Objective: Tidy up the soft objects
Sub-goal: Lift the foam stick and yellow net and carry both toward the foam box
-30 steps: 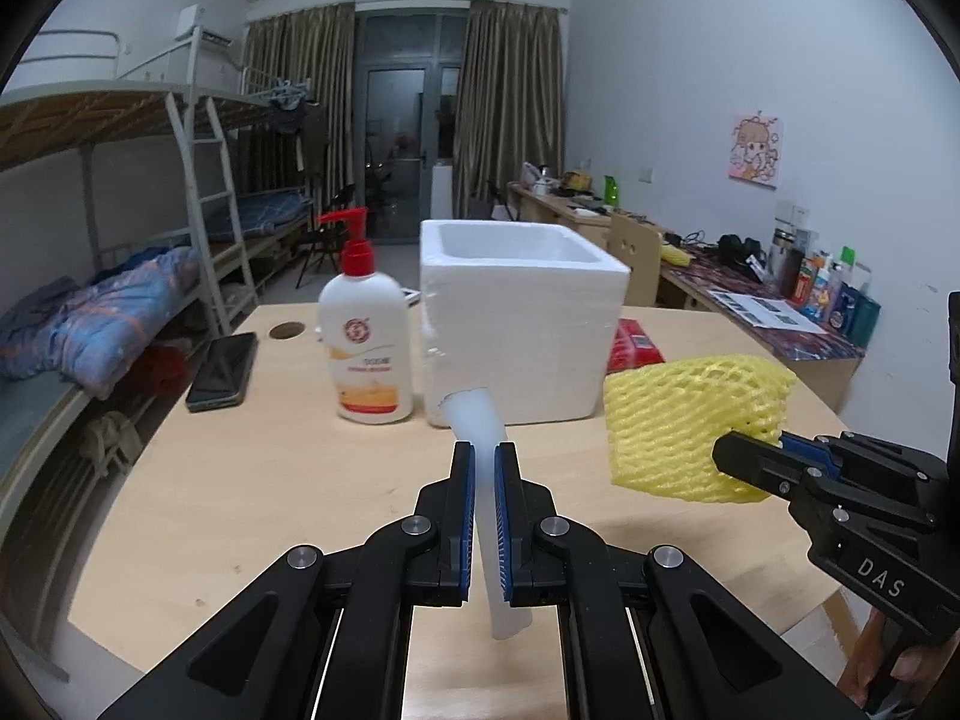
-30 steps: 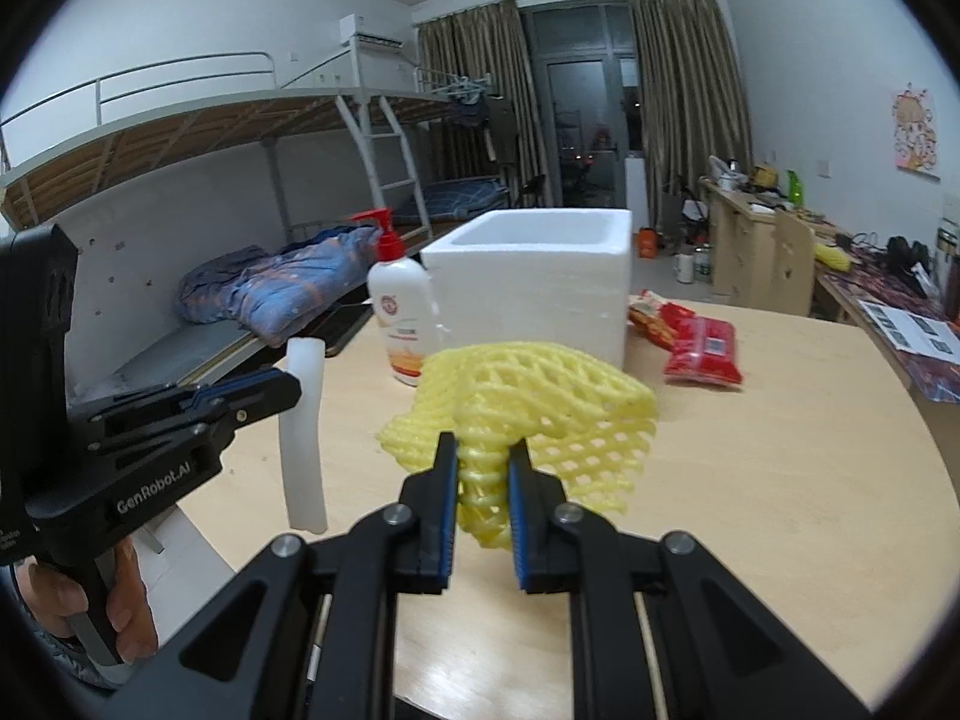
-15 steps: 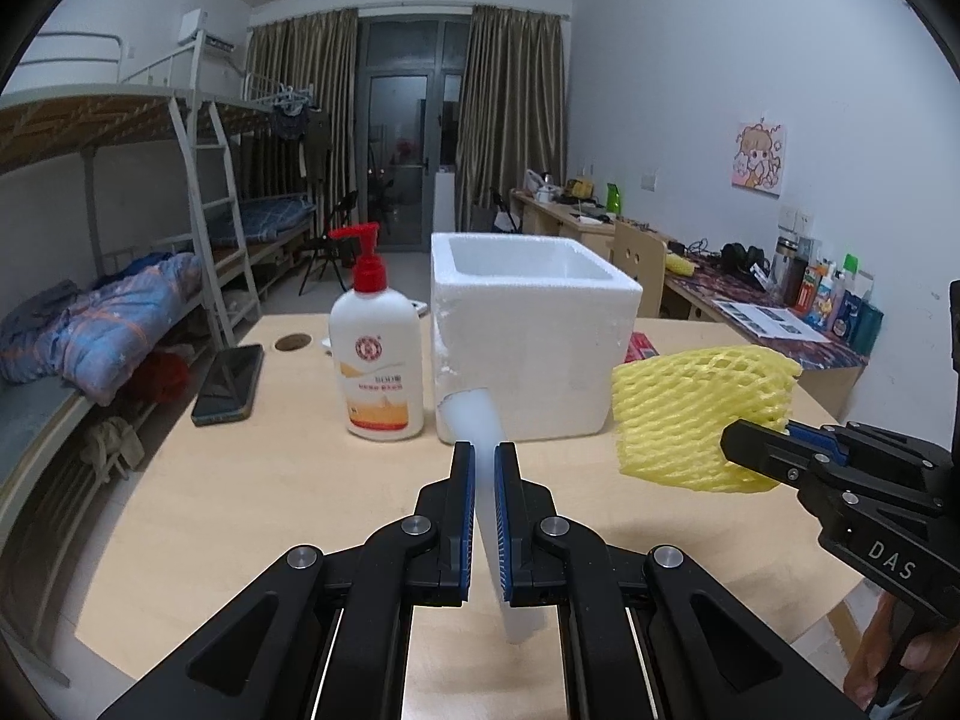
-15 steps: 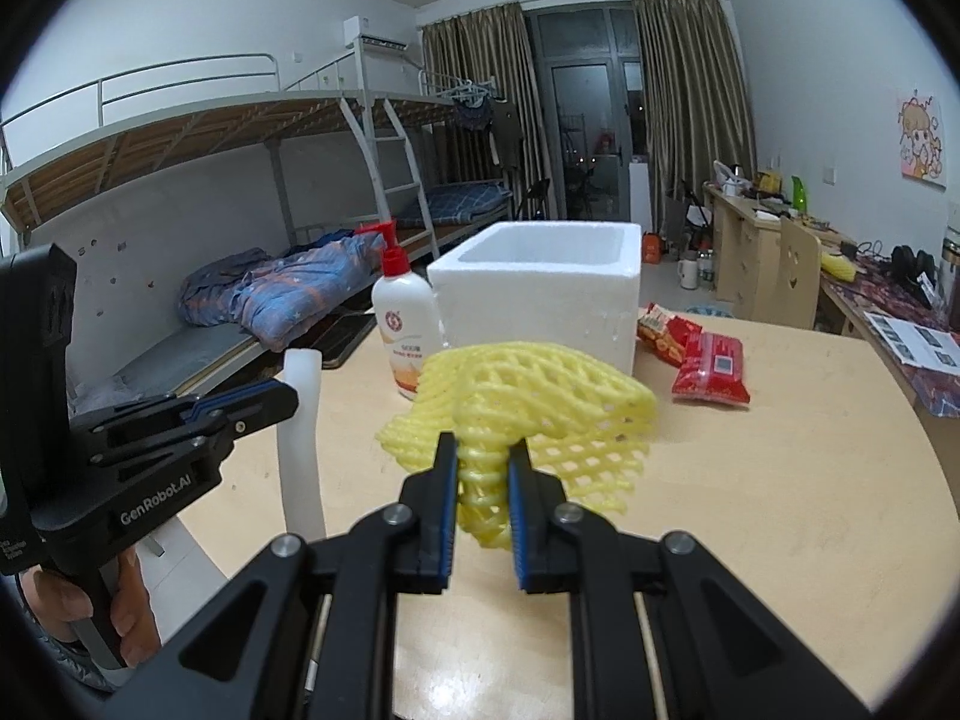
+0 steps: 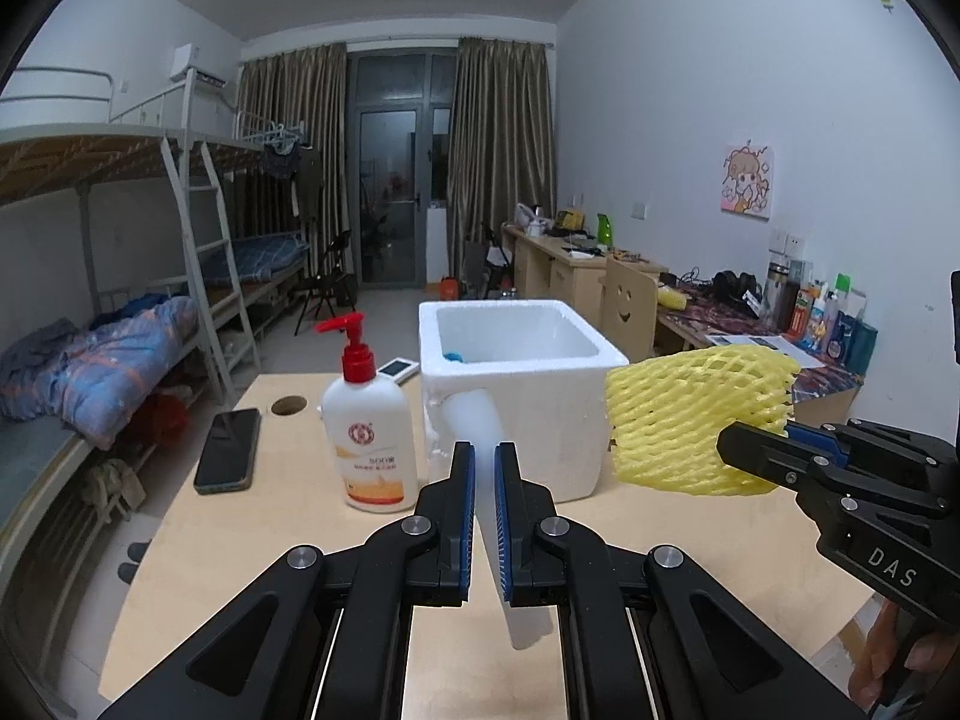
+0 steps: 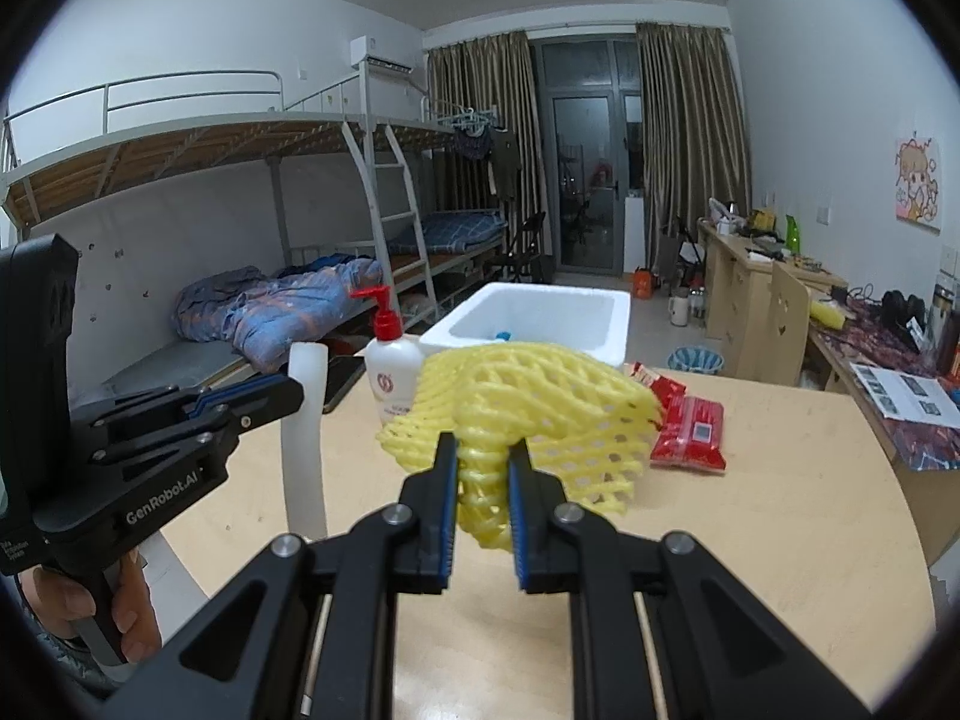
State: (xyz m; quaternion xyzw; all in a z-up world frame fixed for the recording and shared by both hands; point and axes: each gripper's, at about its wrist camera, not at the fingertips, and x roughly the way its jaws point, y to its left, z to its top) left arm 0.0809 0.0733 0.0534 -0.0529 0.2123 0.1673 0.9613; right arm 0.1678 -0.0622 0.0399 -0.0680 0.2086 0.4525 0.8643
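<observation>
1. Your left gripper (image 5: 485, 516) sits at the lower centre of its own view, tilted slightly downward, its jaws clamped on a white foam tube (image 5: 477, 420) that stands nearly upright between the blue pads.
2. Your right gripper (image 6: 483, 501) points the same way at the lower centre of its view, jaws nearly closed and pinching a bunched part of the yellow foam net (image 6: 528, 414), held clear above the desk (image 6: 780, 510).
3. Your hand (image 6: 90, 612) grips the left handle at the lower left of the right view.
4. Beyond both grippers, mid-frame, stands the white foam box (image 5: 522, 384), open-topped, with a pump bottle (image 5: 369, 420) just to its left.
5. A black phone (image 5: 228, 450) lies further left, and red packets (image 6: 684, 426) lie to the right.
</observation>
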